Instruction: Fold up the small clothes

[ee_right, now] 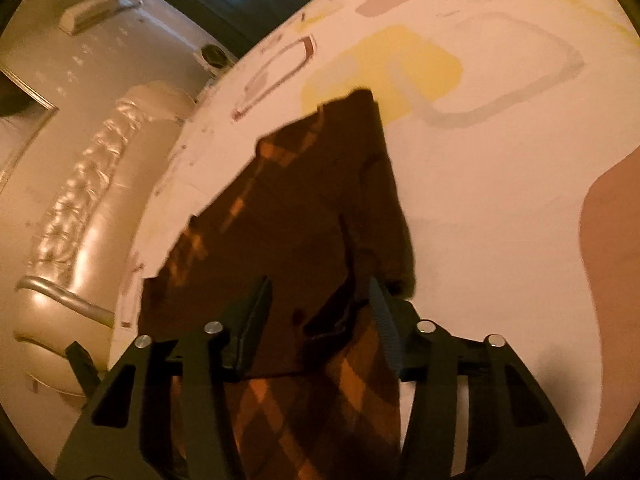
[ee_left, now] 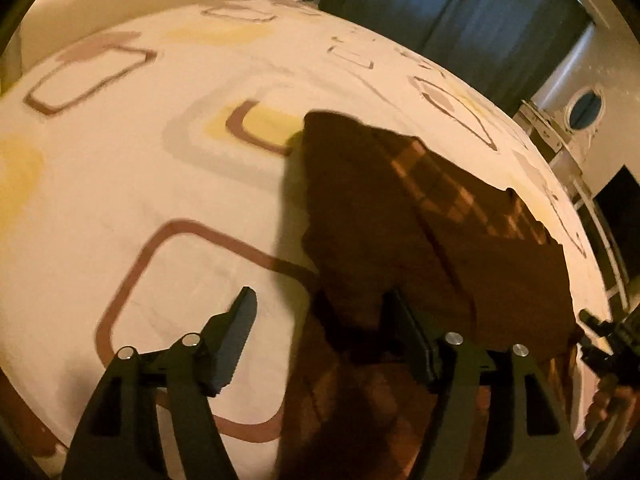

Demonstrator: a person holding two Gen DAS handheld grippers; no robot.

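A dark brown plaid garment (ee_left: 420, 216) lies partly folded on the bed's patterned sheet (ee_left: 120, 184). In the left wrist view my left gripper (ee_left: 320, 300) stands open over the garment's near left edge. Its right finger (ee_left: 408, 332) is above the cloth and its left finger (ee_left: 236, 340) above bare sheet, and nothing is pinched. In the right wrist view the same garment (ee_right: 304, 200) runs away from me. My right gripper (ee_right: 320, 284) hangs over its near end with a raised ridge of cloth (ee_right: 348, 272) between the jaws. The pads show gaps to the cloth.
The white sheet with brown, yellow and grey squares (ee_right: 500, 184) spreads wide on both sides of the garment. A padded cream headboard (ee_right: 92, 208) borders the bed. Dark curtains (ee_left: 460, 4) and a white rack (ee_left: 560, 136) stand beyond the far edge.
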